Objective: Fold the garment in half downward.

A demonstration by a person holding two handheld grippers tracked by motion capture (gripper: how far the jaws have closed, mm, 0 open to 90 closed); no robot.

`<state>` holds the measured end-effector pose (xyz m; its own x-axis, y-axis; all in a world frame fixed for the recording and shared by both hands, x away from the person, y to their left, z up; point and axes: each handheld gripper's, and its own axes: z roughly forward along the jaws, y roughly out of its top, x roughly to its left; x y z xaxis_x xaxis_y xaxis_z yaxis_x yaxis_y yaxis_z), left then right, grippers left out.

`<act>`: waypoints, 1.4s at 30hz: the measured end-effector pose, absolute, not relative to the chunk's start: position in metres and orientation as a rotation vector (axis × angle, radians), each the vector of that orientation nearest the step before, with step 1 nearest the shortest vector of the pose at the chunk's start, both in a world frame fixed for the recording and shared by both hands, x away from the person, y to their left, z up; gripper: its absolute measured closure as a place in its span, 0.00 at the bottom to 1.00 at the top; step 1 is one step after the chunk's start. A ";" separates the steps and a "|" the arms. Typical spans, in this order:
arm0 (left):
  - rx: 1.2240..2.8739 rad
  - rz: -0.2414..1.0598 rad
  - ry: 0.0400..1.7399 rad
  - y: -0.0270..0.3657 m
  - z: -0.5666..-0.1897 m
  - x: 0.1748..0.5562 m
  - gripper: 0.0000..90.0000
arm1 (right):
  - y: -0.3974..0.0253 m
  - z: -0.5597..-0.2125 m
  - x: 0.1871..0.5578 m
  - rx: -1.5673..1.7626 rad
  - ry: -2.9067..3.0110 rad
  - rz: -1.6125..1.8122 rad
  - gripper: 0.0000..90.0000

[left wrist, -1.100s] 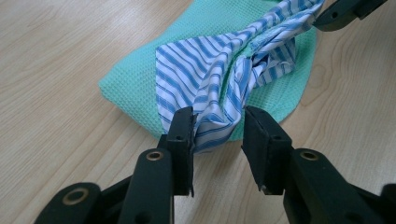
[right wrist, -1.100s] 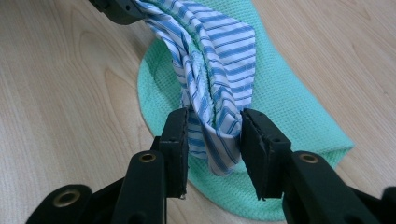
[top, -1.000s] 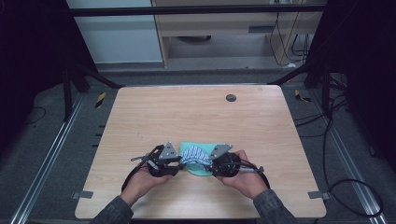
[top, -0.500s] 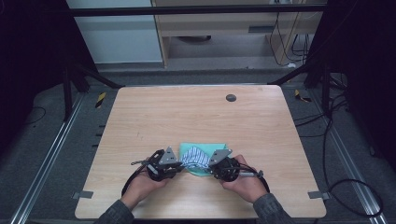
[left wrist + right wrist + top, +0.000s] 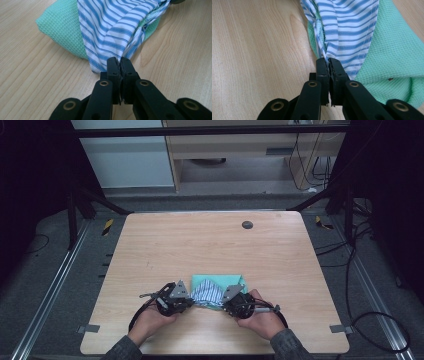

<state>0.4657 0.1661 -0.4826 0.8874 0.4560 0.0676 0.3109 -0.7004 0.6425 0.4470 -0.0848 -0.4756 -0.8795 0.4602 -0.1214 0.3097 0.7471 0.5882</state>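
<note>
Both tongs pinch blue-striped cloth (image 5: 117, 27), bunched over green waffle cloth (image 5: 62, 30).

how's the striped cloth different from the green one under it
The striped cloth is smooth white fabric with blue stripes; the green cloth is plain mint with a waffle texture. The striped cloth is pinched at two ends by the left tool and right tool and bunches into folds; the green cloth lies flatter on the table, ungripped as far as shows. The striped one sits on top. Both are soft cloths.
</note>
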 end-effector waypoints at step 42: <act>2.254 0.404 0.946 0.231 -0.478 0.500 0.08 | -0.188 -0.487 0.474 1.252 2.276 0.844 0.08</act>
